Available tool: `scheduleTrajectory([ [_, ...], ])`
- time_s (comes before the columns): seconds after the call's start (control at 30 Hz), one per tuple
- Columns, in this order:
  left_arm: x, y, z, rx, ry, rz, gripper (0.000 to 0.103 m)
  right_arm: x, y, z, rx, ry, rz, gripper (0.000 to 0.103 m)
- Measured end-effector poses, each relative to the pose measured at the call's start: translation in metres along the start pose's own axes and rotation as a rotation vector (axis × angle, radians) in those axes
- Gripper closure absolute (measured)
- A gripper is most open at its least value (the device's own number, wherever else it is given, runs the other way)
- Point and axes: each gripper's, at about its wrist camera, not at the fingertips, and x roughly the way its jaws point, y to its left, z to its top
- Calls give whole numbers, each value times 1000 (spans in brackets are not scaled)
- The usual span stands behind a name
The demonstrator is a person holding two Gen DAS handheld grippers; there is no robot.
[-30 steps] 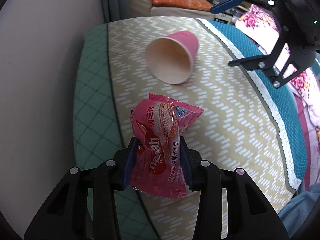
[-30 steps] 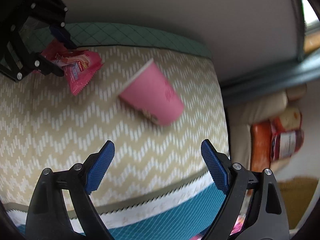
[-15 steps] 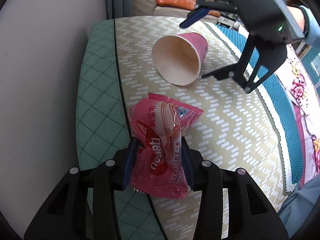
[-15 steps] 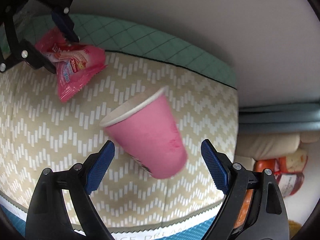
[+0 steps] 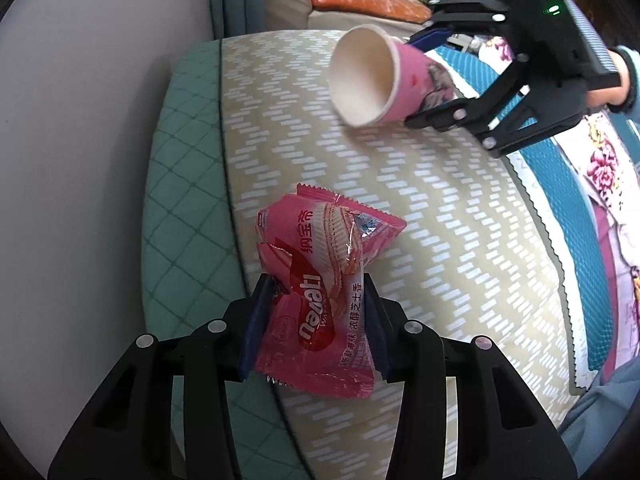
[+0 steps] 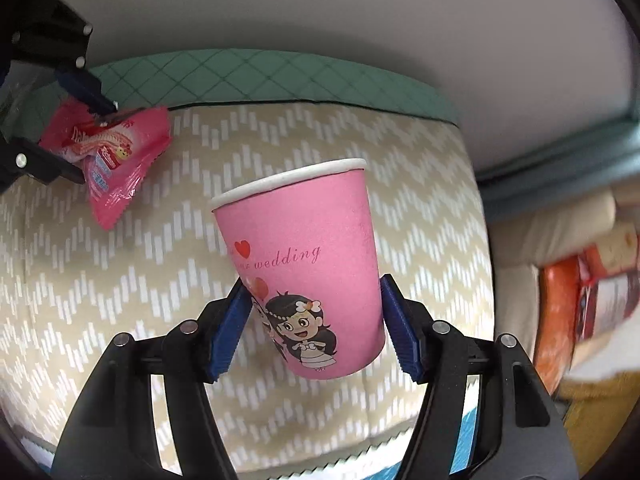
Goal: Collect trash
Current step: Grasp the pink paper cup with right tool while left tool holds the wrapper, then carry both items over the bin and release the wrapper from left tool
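- Pink paper cup [image 6: 304, 268], frame centre, lies between right gripper [image 6: 316, 328] pads; jaws have just been closing, pads at its walls.
- Risk: thin wall could crush or slip.
- Left gripper [image 5: 312, 324] clamps snack wrapper [image 5: 320, 280], lower centre.
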Motion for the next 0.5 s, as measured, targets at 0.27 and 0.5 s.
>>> scheduleTrajectory([
  [0.27,-3,-54,4,57,-4,-37,59,-34,5,-57,171,1,-44,41],
  [0.5,-10,-114,10,118,-18,-64,59,-72,15,-121,326,-8,-78,41],
])
